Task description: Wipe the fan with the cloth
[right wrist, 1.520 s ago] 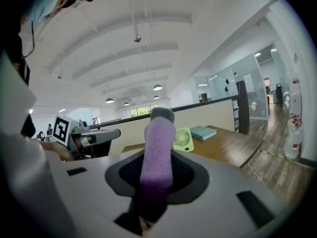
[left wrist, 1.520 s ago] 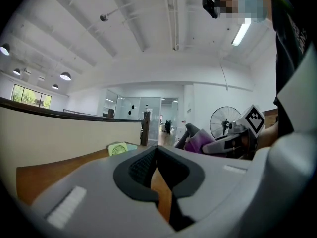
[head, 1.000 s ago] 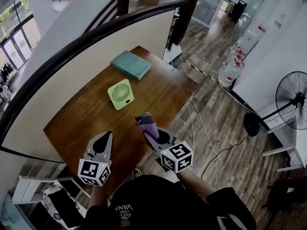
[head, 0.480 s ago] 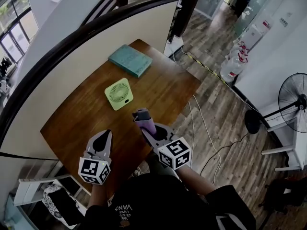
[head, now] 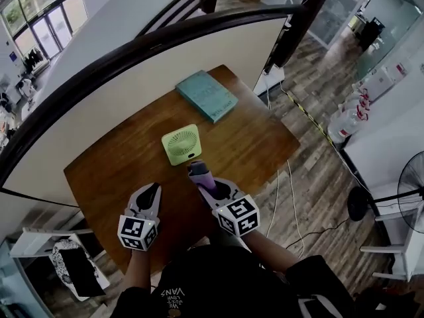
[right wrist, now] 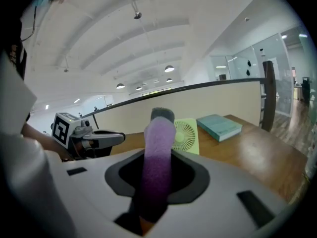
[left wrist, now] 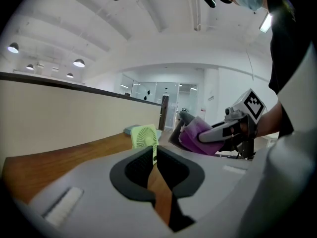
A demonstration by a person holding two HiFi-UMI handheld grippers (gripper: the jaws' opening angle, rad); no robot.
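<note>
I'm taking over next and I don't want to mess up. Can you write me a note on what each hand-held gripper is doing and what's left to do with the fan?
Left hand-held gripper: shut, holding nothing, over the near part of the table.
Right hand-held gripper: shut on the purple cloth, which sticks out past its jaws.
Fan: small, green, standing upright mid-table, just beyond the cloth and not touched by it. A teal book lies behind it.
Done: the cloth is in the grip.
Left: bring the cloth to the fan and wipe it. The empty left one could probably steady the fan.
</note>
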